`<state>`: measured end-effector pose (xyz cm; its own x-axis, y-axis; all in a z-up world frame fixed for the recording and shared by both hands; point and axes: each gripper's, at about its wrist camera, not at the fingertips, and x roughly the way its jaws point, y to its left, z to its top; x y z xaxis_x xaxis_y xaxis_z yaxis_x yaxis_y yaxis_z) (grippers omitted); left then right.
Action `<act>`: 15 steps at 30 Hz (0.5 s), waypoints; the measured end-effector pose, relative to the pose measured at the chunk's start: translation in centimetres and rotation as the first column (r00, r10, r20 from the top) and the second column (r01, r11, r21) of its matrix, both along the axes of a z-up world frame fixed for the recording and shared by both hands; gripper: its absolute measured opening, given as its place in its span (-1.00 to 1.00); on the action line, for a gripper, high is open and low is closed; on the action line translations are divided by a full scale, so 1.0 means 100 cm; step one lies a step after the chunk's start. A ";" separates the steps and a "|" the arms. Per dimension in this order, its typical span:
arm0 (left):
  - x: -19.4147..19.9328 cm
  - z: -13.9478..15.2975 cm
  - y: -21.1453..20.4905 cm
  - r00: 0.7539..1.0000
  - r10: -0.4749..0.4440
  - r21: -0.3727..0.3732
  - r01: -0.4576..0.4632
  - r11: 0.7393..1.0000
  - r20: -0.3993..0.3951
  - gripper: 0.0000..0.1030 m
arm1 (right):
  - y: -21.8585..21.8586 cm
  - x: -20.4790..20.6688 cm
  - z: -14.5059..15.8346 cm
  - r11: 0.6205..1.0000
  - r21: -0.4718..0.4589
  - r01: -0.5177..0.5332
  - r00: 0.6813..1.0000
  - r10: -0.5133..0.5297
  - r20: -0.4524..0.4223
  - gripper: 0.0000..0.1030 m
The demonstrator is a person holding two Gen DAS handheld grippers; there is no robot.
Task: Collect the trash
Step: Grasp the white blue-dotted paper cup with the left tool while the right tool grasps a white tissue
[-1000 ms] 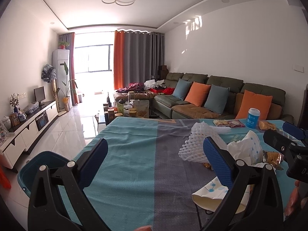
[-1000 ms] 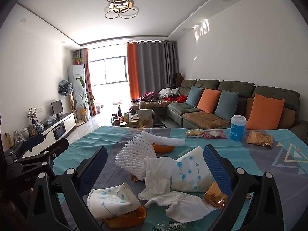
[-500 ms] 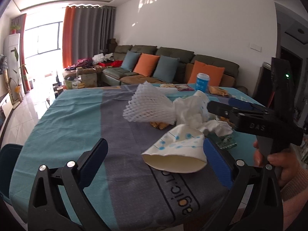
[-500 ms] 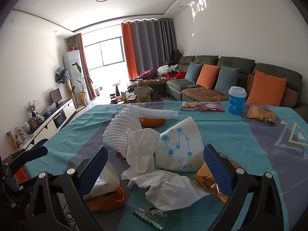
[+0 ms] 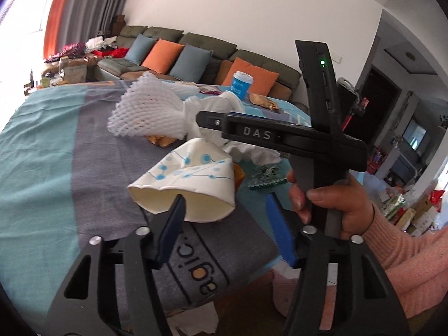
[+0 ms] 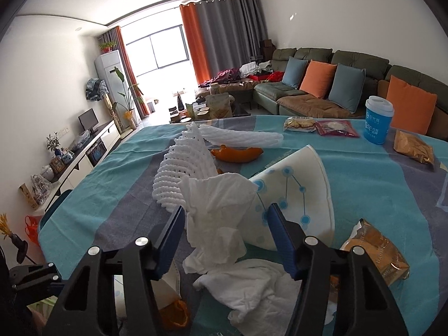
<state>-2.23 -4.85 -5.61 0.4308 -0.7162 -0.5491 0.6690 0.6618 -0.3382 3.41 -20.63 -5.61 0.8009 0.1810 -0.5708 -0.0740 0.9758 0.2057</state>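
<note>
A: What's changed on my two grippers?

B: Both have dipped to the trash pile. My left gripper (image 5: 224, 212) is closing around the crushed paper cup (image 5: 193, 179) at the table's near edge, its pads not yet pressing. My right gripper (image 6: 226, 224) is closing on the crumpled tissue (image 6: 218, 215), also still loose.

A: So pickup is only starting, with nothing lifted yet

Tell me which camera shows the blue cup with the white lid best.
The right wrist view. There the blue cup stands upright on the tablecloth, unobstructed, its white lid and printed side plain. In the left wrist view the same cup is small and distant behind the white foam net and crumpled tissue.
</note>
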 end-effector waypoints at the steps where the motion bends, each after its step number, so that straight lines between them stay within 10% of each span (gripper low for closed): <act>1: 0.003 0.000 -0.001 1.000 -0.003 -0.009 0.003 1.000 -0.012 -0.04 | 0.000 0.001 -0.001 1.000 0.005 -0.002 1.000 0.002 -0.006 -0.04; 6: 0.018 -0.002 0.000 0.998 0.001 -0.043 -0.003 0.999 -0.058 -0.77 | -0.003 0.002 -0.003 0.999 0.042 -0.030 0.999 0.031 -0.015 -0.58; 15: 0.010 0.014 0.025 0.997 0.077 -0.048 -0.076 0.996 0.022 -0.82 | -0.007 -0.005 0.010 0.991 0.110 -0.080 0.996 0.077 0.034 -0.94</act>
<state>-1.20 -2.39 -4.19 0.4981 -0.7055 -0.5042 0.6251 0.6951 -0.3552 2.89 -21.29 -4.61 0.7979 0.3052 -0.5198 -0.1574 0.9379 0.3091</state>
